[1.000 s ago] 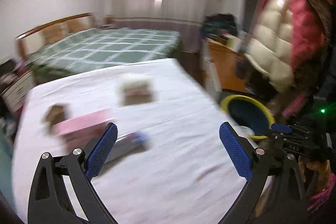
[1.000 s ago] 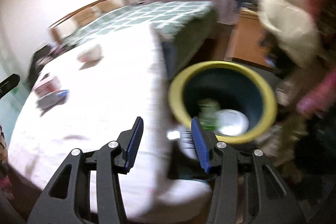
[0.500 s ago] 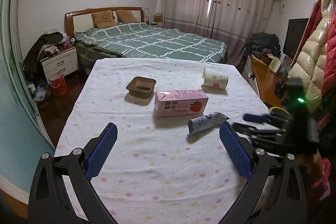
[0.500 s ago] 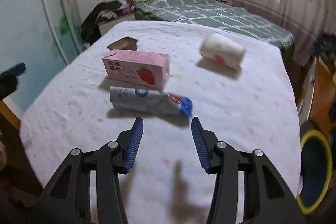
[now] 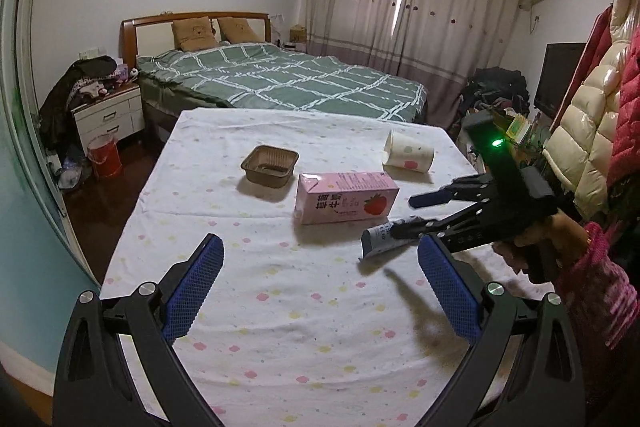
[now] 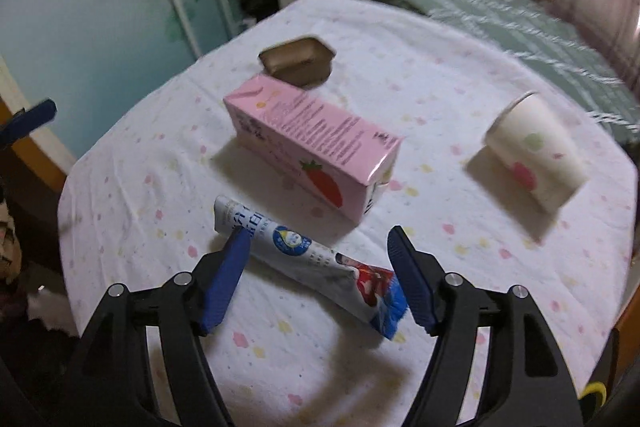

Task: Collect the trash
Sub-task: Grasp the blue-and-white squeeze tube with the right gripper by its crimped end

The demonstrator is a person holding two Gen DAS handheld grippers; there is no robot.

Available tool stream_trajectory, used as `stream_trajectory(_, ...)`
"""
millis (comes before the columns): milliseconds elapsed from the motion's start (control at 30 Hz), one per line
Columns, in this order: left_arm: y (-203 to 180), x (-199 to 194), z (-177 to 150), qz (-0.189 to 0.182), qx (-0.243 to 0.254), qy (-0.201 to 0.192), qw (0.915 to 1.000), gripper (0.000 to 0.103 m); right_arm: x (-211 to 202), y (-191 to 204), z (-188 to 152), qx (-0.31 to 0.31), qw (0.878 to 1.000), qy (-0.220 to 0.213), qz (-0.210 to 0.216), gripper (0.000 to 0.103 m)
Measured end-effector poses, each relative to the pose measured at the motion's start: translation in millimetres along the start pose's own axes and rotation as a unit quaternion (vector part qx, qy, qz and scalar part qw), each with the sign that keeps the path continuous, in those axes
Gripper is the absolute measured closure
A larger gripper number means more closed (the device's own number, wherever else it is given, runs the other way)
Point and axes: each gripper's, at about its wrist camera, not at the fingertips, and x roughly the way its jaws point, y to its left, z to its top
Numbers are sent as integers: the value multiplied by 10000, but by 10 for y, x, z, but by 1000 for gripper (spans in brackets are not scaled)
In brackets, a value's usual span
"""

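Left wrist view: the left gripper (image 5: 318, 277) hangs released, jaws wide, above the near part of the white dotted tablecloth (image 5: 280, 307). Farther off lie a brown foil tray (image 5: 270, 165), a pink strawberry milk carton (image 5: 346, 197) and a tipped white paper cup (image 5: 408, 155).

Right wrist view: the right gripper (image 6: 318, 269) is spread, straddling a flattened silver-blue tube (image 6: 304, 261) just near of the carton, not clenched.

Tube (image 5: 382, 239): its far end is hidden behind the right gripper (image 5: 408, 217) in the left wrist view.
Bin (image 6: 596, 389): only a yellow rim sliver is seen, cut off at the frame's edge.
Carton (image 6: 316, 143) print: too blurred to be read.
Tray (image 6: 298, 61): its near side is covered by the carton.
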Motion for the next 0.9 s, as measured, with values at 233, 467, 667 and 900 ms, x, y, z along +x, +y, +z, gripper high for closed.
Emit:
stream_trajectory(233, 14, -55, 21, -4, -25, -83, 10000, 7, -63, 44, -181, 174, 9984, 427, 332, 35)
stream_trajectory(467, -27, -45, -12, -80, -34, -26, 10000, 7, -211, 365, -301, -84, 9964, 507, 681, 35)
stream_trajectory(667, -56, -62, -28, -68, 3, -35, 10000, 7, -96, 151, -159, 86, 9995, 228, 220, 35)
stream_trajectory(900, -48, -47, -21, -55, -7, -28, 10000, 7, 141, 204, -173, -91, 9988, 472, 101, 35)
